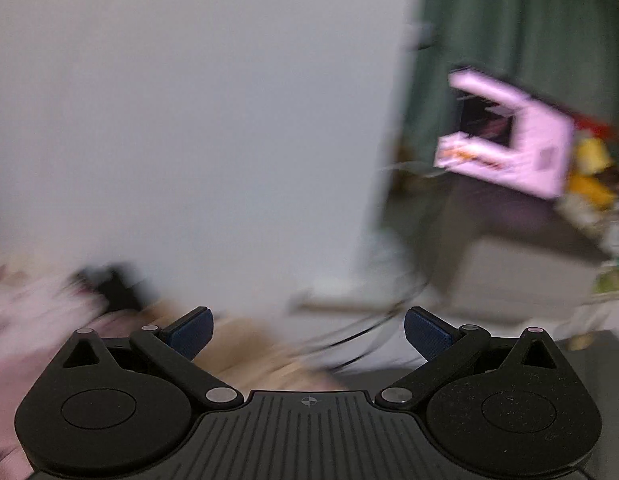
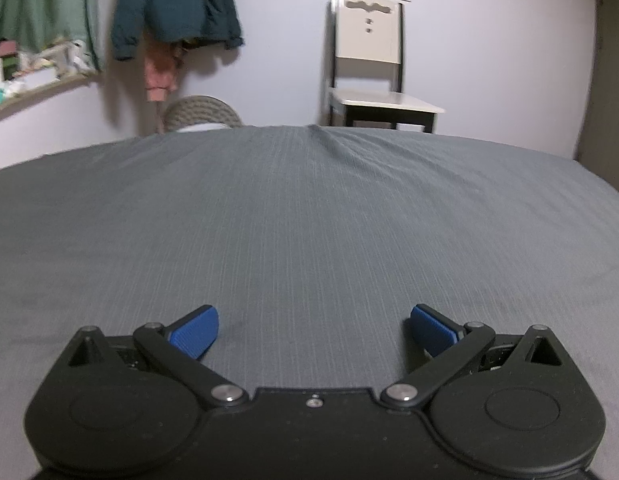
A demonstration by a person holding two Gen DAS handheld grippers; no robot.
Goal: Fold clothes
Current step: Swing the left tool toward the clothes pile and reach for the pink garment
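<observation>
My left gripper (image 1: 308, 332) is open and empty; its view is smeared by motion. It faces a white wall, with blurred pale pink fabric (image 1: 33, 312) at the lower left and beige fabric (image 1: 249, 348) just ahead of the fingers. My right gripper (image 2: 313, 334) is open and empty, held low over the grey bed sheet (image 2: 309, 216). No garment lies on the sheet in the right wrist view.
A cream chair (image 2: 373, 60) stands beyond the bed's far edge. A teal jacket (image 2: 173, 4) hangs on the wall, with a round woven item (image 2: 201, 114) below. A cluttered shelf (image 2: 29, 76) is at left. A pink box (image 1: 505, 136) and cables (image 1: 369, 328) show in the left wrist view.
</observation>
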